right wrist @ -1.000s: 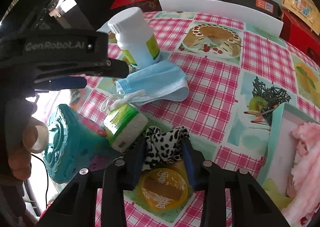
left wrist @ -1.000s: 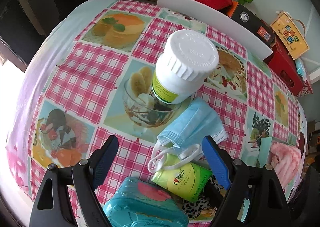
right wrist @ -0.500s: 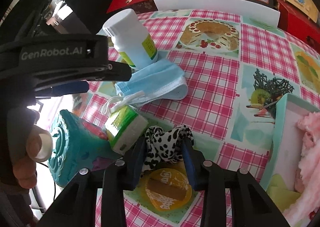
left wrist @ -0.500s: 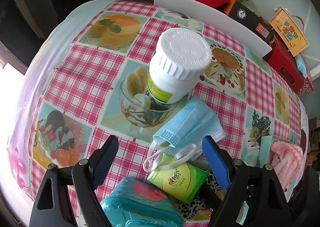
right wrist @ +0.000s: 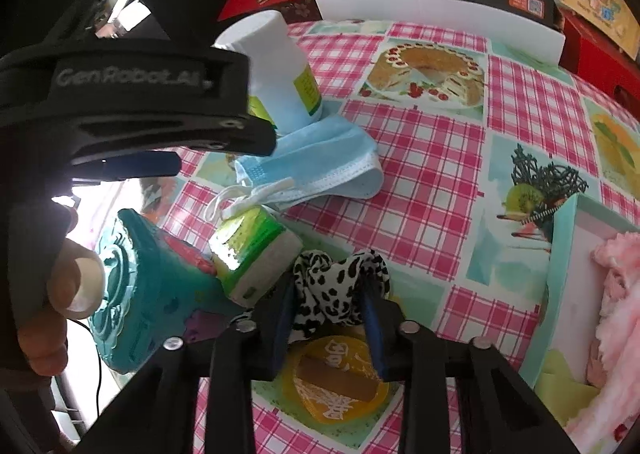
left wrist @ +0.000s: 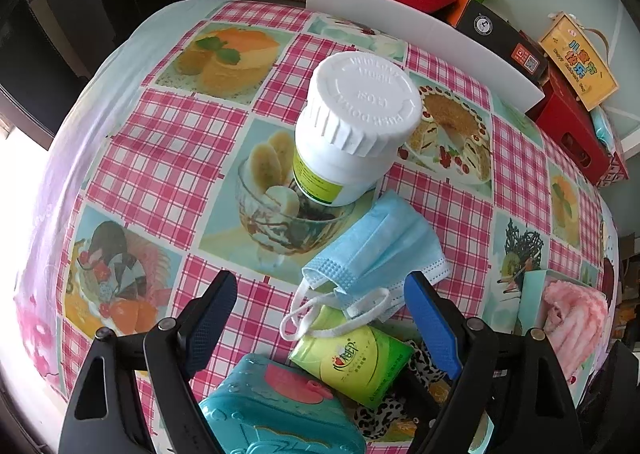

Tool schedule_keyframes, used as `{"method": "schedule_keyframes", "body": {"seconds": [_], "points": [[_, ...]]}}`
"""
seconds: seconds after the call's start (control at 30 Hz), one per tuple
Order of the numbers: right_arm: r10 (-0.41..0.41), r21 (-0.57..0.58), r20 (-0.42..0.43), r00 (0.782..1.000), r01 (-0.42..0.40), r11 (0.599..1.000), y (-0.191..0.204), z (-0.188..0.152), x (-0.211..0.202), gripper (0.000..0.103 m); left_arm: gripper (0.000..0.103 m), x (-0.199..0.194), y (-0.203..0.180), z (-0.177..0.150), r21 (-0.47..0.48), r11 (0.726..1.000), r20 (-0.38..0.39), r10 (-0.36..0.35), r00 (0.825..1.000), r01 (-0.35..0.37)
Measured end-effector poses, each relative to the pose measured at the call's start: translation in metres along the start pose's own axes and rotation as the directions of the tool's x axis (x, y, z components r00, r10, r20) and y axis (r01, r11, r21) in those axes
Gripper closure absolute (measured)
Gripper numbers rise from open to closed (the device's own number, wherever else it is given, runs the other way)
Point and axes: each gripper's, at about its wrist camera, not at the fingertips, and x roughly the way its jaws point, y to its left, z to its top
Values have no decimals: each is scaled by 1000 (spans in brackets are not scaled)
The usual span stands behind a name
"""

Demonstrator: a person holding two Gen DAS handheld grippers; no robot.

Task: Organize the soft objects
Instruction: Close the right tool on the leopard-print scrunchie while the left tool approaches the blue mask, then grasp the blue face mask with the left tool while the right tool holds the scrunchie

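Observation:
My right gripper [right wrist: 326,290] is closing its jaws, and its blue pads press both sides of a bunched leopard-print cloth [right wrist: 336,278] on the tablecloth. The same cloth [left wrist: 376,414] peeks out low in the left wrist view. My left gripper [left wrist: 320,286] hangs open above a crumpled blue face mask [left wrist: 380,250], with nothing between its fingers. The mask [right wrist: 320,161] has white ear loops that lie over a green tissue pack [left wrist: 356,362], which sits just left of the held cloth [right wrist: 252,254]. At the right stands a teal box [right wrist: 560,294] holding a pink fluffy cloth [right wrist: 616,314].
A white pill bottle [left wrist: 352,133] stands behind the mask. A teal tin [left wrist: 272,414] lies beside the tissue pack. An orange round disc [right wrist: 336,382] lies under the right gripper. A white board [left wrist: 420,29] and red boxes [left wrist: 572,133] line the far table edge. A person's hand [right wrist: 60,286] is at the left.
The right gripper's jaws have drawn closer together on the leopard-print cloth. The left gripper has stayed open and still above the mask.

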Motion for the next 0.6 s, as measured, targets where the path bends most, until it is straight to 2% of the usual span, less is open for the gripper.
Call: {"method": "schedule_keyframes", "body": {"seconds": [0.07,0.23,0.53,0.6], "points": [[5,1,8,1000,-5,1000,-1,0,-3,79,17,2,0,0,-8,1000,-1,-11,1000,11],[1,56,29,1000,-2,998,-18,1,-9,82,17,8,-1,2,-26,999,-9,-48,999,48],[-11,113,38,999,7,994,-40,3,-15,83,18,26,-17,7,12,1000,-17,0,1000,1],[-9,116,38,999,4,993,-41,2,-15,83,24,26,-20,8,15,1000,-17,-2,1000,2]]}}
